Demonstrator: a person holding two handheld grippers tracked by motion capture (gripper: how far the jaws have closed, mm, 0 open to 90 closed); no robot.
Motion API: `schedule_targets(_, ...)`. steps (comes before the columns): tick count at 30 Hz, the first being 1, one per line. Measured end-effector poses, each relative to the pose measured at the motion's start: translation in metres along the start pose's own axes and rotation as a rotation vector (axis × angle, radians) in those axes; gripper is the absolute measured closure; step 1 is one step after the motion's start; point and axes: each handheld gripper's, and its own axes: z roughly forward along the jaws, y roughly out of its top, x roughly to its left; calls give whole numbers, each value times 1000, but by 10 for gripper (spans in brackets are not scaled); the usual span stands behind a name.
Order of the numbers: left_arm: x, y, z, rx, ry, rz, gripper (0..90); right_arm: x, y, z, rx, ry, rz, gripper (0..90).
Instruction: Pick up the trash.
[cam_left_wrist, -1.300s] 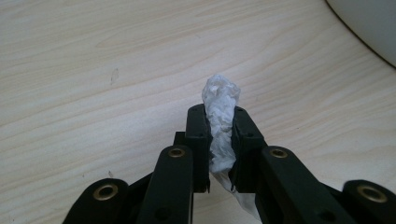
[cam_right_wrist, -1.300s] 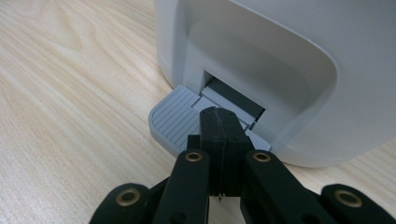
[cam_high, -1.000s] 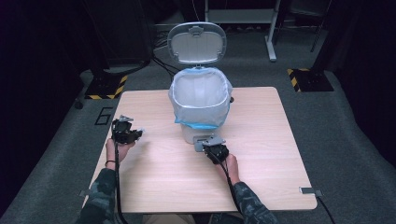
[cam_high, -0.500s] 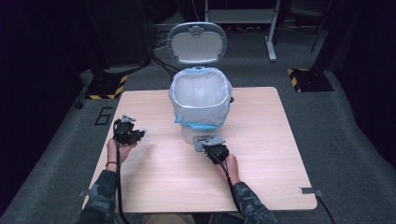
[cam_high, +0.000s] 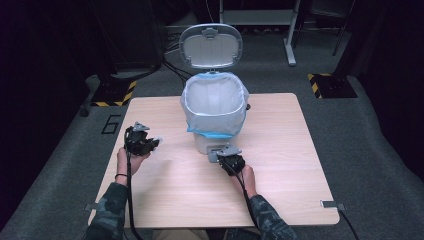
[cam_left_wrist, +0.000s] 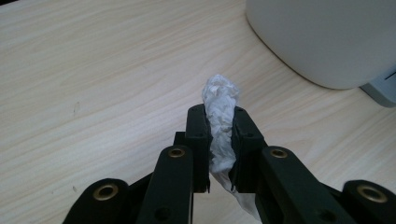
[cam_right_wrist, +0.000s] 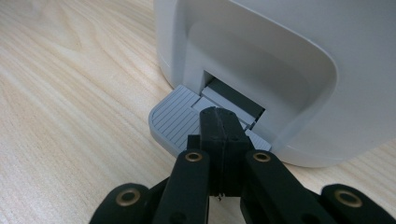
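Two jobs going at once: the right hand-held gripper (cam_right_wrist: 219, 122), jaws clenched empty, presses the grey pedal (cam_right_wrist: 180, 119) so the bin (cam_high: 215, 107) lid (cam_high: 210, 46) stands open. The left hand-held gripper (cam_left_wrist: 219, 121) grasps a crumpled tissue (cam_left_wrist: 220, 100) over the worktop (cam_high: 280, 170), beside the bin. Next move, I'd guess: lift it over the rim and drop.

Crumpled white tissue (cam_left_wrist: 221, 122) pinched upright; white pedal bin (cam_high: 214, 112) lid raised.
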Motion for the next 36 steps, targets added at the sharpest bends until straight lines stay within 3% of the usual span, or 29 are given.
schedule_targets(15,-13,15,-13,-8,-17,46,800,0,0,0,1,2,5,900)
schedule_targets(20,-15,17,-15,-29,-19,41,800,0,0,0,1,1,5,900)
schedule_targets(36,-25,37,-30,-52,-52,75,800,0,0,0,1,6,8,900)
